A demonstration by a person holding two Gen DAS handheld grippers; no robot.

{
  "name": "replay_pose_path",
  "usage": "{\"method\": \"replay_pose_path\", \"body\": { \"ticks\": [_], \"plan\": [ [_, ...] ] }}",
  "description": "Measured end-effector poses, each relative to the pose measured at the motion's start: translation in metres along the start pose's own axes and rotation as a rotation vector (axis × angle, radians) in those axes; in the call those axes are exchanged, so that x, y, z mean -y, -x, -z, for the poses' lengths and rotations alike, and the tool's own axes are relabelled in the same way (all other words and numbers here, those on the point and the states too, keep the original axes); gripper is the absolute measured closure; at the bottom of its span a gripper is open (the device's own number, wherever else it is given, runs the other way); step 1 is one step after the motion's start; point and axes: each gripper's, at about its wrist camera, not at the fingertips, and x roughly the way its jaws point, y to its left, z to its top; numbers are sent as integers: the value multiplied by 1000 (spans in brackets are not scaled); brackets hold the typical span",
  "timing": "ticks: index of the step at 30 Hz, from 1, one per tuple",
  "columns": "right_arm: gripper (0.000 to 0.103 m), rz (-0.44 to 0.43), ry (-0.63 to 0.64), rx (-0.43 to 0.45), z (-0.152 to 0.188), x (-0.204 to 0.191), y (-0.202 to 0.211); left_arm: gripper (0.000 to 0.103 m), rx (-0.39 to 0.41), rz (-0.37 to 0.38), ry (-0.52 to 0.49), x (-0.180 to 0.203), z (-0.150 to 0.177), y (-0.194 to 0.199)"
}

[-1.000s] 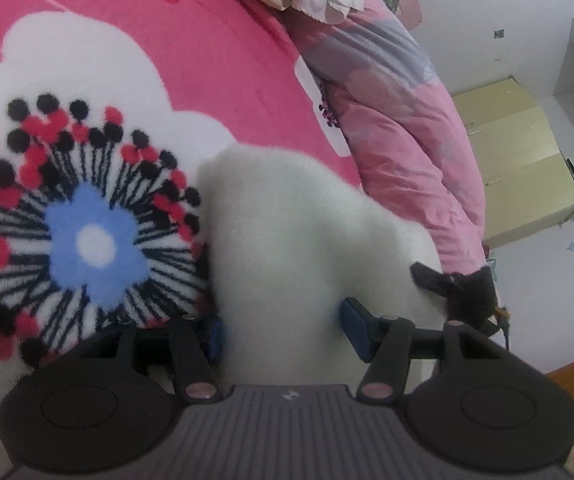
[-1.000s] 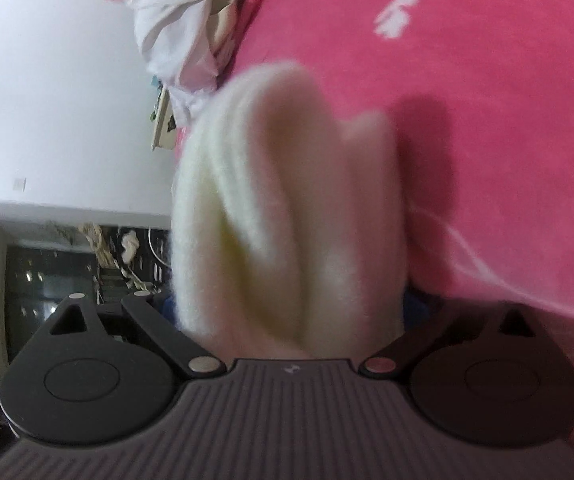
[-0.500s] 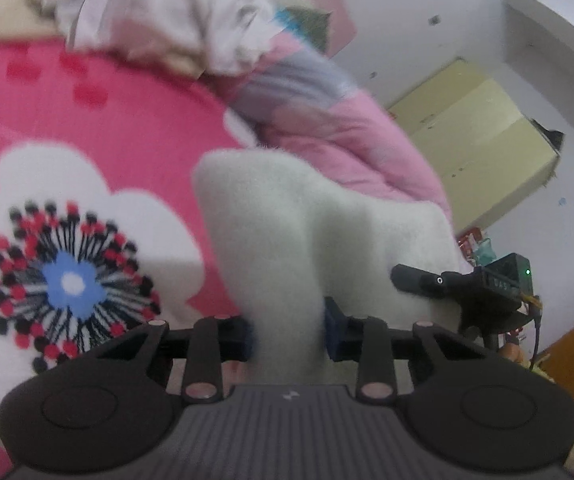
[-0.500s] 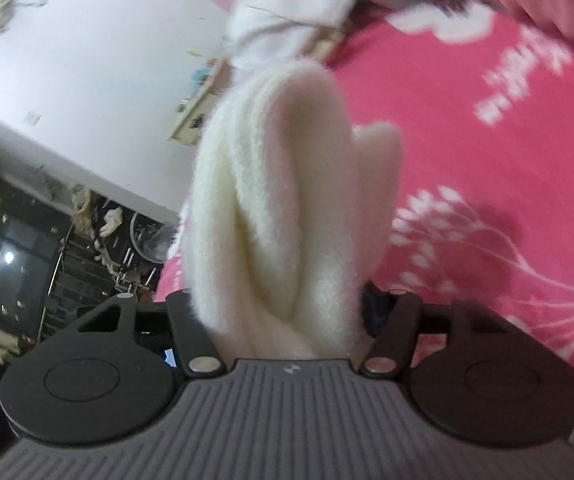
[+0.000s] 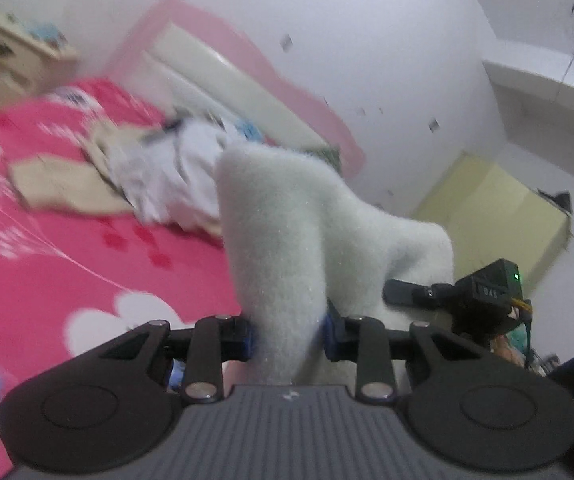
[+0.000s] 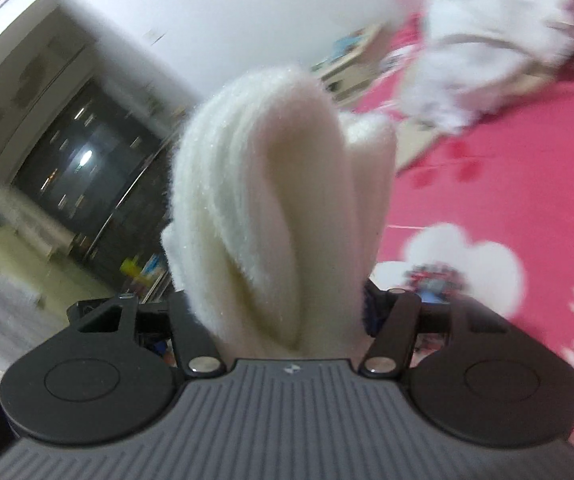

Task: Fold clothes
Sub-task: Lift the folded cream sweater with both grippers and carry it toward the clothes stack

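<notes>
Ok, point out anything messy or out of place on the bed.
A crumpled white garment lies heaped over beige clothes near the headboard, unfolded on the pink bedspread. Blur hides finer detail.

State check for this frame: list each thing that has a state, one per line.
Left gripper: shut on the cream fleece garment, jaws just closed further.
Right gripper: shut on a bunched fold of the same garment.
Cream fleece garment: lifted, bunched in both grippers.
White clothes pile: crumpled, unfolded on the pink bedspread.
</notes>
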Motion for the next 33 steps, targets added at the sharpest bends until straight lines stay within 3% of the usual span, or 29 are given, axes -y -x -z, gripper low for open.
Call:
{"method": "replay_pose_path", "body": {
  "ticks": [7,14,22,26,33],
  "plan": [
    [44,-193,75,-252,-45,-55,-98,72,145,-222,53,2,-6,96],
    [44,-328,93,-519,-47,-91,-234,71,214,-431,204,-24,6,149],
    [44,-365,93,-794,-12,-124,-369,71,248,-612,431,-64,14,190],
    [44,-383,133,-869,0,-149,-404,71,271,-699,504,-76,13,208],
    [44,-340,191,-973,26,-169,-448,71,223,-827,605,-101,9,211]
  ]
}}
